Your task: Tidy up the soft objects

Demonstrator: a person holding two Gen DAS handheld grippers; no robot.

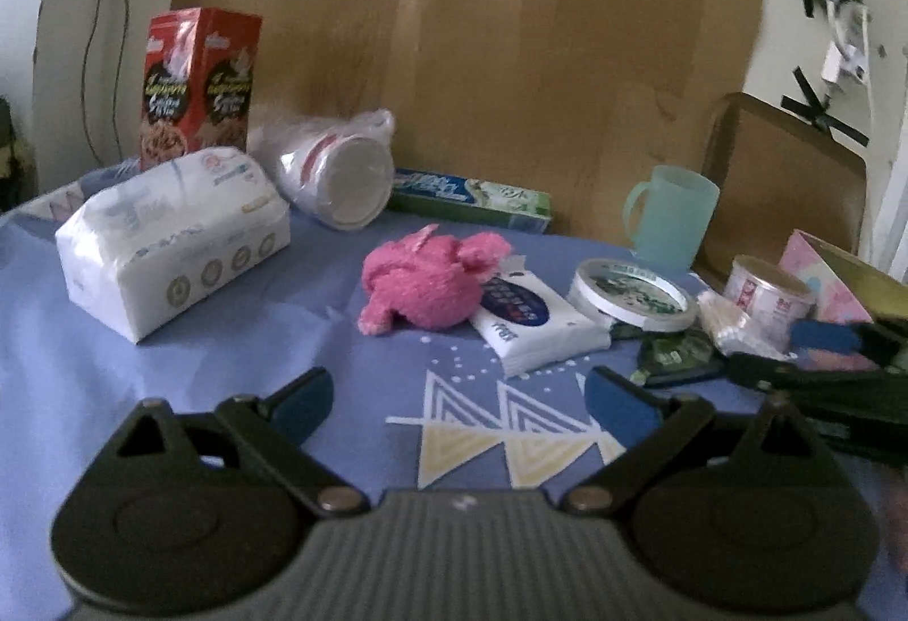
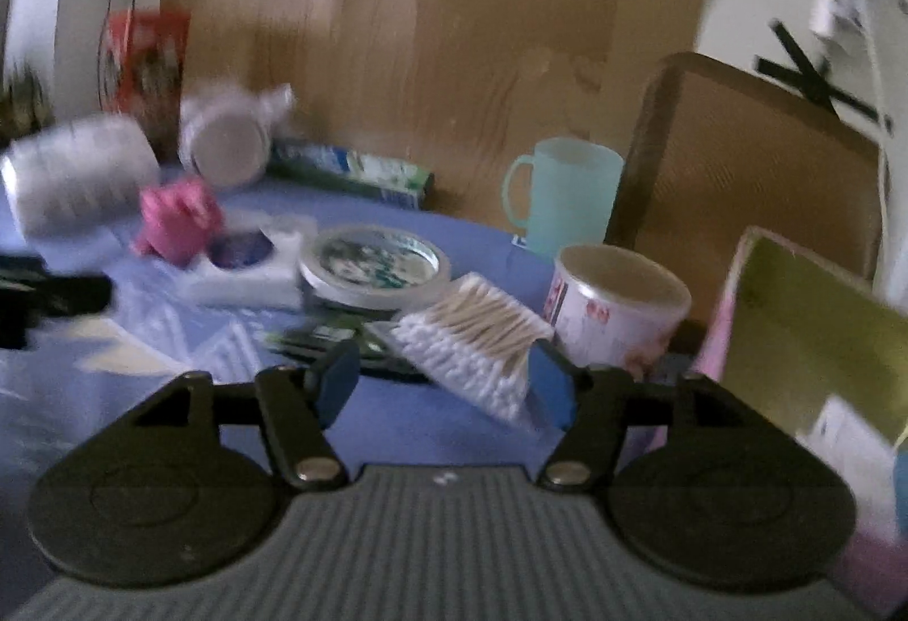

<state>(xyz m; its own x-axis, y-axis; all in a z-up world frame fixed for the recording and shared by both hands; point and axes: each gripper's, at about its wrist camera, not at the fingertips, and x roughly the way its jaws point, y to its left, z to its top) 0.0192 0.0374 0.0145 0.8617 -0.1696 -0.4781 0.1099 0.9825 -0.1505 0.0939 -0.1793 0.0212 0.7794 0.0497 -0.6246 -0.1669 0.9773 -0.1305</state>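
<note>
Two grippers over a blue cloth full of small things

The left gripper (image 1: 459, 397) hangs above the blue cloth (image 1: 170, 394) with its jaws wide apart and nothing between them. The pink soft toy (image 1: 431, 280) lies at its 12 o'clock, touching a small tissue pack (image 1: 533, 326) at the toy's 3 o'clock. A big white tissue pack (image 1: 176, 246) sits at 10 o'clock. The right gripper (image 2: 448, 385) has its jaws partly apart. A pack of cotton swabs (image 2: 476, 337) lies between them, its end right by the right finger; the view is blurred, so I cannot tell if they squeeze it.
</note>
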